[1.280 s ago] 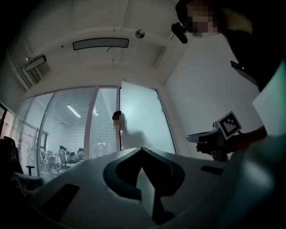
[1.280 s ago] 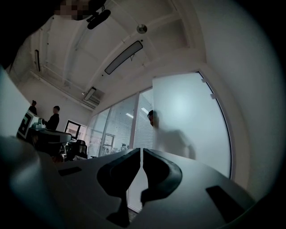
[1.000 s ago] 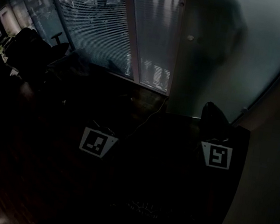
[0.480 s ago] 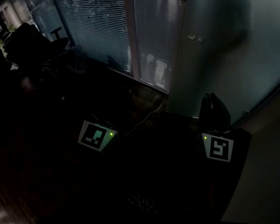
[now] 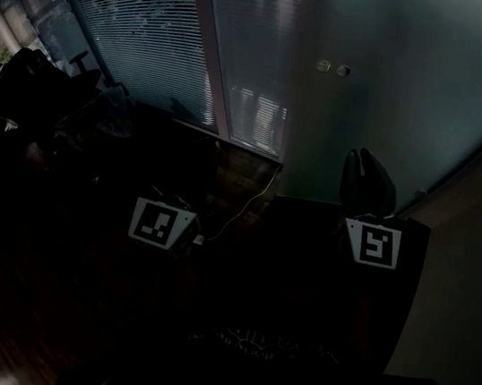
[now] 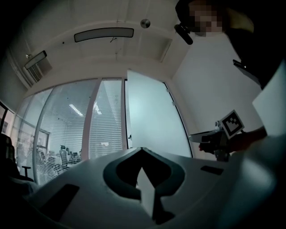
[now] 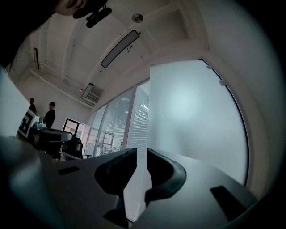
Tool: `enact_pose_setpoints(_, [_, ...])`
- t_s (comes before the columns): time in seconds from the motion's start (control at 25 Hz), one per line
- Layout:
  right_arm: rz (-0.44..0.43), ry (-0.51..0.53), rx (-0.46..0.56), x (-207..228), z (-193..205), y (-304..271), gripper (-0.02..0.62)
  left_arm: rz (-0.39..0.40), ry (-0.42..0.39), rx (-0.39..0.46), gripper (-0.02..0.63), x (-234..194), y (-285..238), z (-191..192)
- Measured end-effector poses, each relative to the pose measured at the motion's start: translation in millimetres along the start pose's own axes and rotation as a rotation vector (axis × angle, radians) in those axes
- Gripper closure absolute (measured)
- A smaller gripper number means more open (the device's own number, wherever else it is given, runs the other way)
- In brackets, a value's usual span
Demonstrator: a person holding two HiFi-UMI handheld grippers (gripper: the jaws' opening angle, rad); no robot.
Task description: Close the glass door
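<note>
The frosted glass door fills the upper right of the head view, with two small round fittings near its left edge. In the left gripper view the door stands ahead beside the slatted glass wall. My left gripper is shut, tips touching, with nothing in it; its marker cube shows in the dark. My right gripper is in front of the door's lower part, apart from it. Its jaws have just been opening and stand a narrow gap apart, empty.
A glass partition with blinds runs left of the door, behind a pale upright frame post. Dark office chairs stand at the far left. A cable trails over the dark floor. A plain wall rises at the right.
Both marker cubes sit higher in the head view than a second ago. The dark shadow on the frosted door has faded away.
</note>
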State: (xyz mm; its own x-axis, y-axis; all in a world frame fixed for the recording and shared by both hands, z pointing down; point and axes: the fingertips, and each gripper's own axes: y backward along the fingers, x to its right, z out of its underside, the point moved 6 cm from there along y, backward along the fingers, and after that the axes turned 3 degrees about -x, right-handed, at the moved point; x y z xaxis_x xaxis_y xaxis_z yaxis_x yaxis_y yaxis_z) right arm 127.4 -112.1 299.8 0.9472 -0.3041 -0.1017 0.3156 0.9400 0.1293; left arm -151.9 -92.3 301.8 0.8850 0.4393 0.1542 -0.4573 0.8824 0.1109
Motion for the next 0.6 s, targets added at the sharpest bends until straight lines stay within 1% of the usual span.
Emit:
enact_pose_setpoints(0.28, [0.051, 0.007, 0.005, 12, 4, -65, 0.540, 0.062, -0.018, 0.027, 0.604, -43, -68, 4])
enact_pose_setpoints(0.6, [0.085, 0.002, -0.003, 18, 13, -108, 0.538, 0.091, -0.014, 0.028, 0.604, -72, -111, 13])
